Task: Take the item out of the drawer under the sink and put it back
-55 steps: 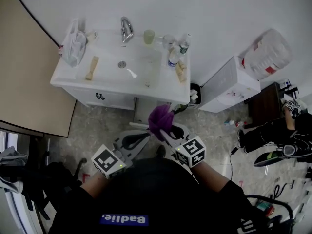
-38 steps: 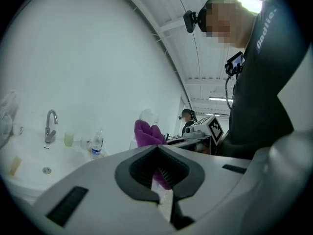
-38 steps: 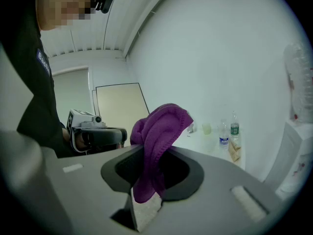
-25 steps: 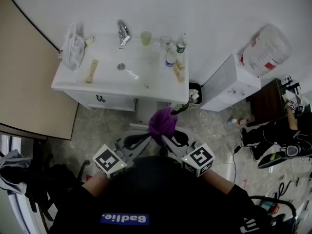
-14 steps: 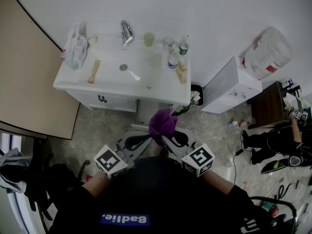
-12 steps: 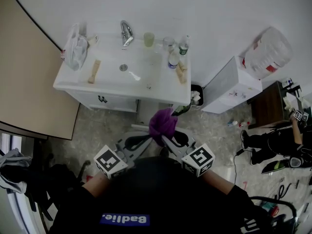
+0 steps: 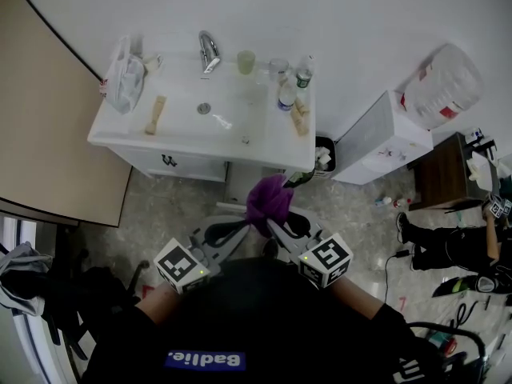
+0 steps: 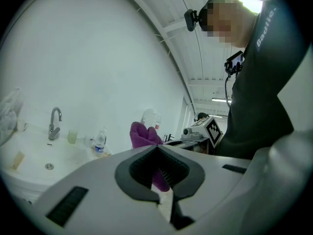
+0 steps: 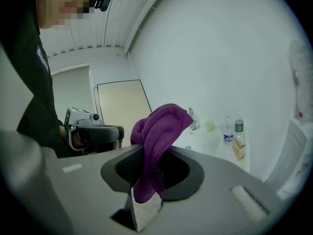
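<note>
Counter (image 7: pixel 272 154) sits agst the back wall. Faucet (image 7: pixel 208 50) at mid back edge, cup (image 7: pixel 246 61) just right of it, bottles (image 7: pixel 286 96) nr the back right corner. Bag (image 7: pixel 124 74) at back left corner; flat stick (image 7: pixel 152 112) in front of it, nr the left edge. Drawer (image 7: pixel 172 162) under the front edge, left part. Bin (image 7: pixel 322 154) on the floor just right of the counter. Before the front edge: right claw (image 7: pixel 276 224) w/ cloth (image 7: pixel 270 201) in it, left claw (image 7: pixel 244 229) just to its left.

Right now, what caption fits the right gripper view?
Right gripper shut on a purple cloth, white sink beyond.
</note>
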A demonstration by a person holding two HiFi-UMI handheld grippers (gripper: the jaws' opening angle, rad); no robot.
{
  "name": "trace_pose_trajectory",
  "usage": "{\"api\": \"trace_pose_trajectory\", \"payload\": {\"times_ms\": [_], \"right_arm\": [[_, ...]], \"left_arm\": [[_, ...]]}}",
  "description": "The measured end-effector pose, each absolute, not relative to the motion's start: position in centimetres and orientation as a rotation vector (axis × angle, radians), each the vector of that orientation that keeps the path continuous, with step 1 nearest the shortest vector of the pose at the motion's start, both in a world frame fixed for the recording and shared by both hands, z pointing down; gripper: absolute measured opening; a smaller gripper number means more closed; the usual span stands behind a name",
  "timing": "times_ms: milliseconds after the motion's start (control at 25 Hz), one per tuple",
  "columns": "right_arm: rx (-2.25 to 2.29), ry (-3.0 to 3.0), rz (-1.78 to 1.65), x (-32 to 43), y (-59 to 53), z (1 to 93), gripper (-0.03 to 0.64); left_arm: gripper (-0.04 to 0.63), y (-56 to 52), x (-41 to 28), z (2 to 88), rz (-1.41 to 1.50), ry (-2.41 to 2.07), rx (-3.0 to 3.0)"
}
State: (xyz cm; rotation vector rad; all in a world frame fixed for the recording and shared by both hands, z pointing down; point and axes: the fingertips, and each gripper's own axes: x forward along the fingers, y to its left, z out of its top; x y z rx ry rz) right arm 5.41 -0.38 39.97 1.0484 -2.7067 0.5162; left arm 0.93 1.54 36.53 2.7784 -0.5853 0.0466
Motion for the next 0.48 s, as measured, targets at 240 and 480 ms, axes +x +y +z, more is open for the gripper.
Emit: {"api": "trace_pose_trajectory", "payload": {"times_ms": [240, 480], "right_arm": [[1.028, -2.671, 0.514, 5.6, -1.4, 42.5, 0.091], [0.998, -2.638, 0.574, 5.7, -2.7, 45.6, 0.091]], "left_arm": [[-0.005, 1.5, 1.0, 36.6, 0.053, -0.608, 2.78], [-0.005, 1.0, 0.6, 36.8, 0.056, -0.641, 2.759]]}}
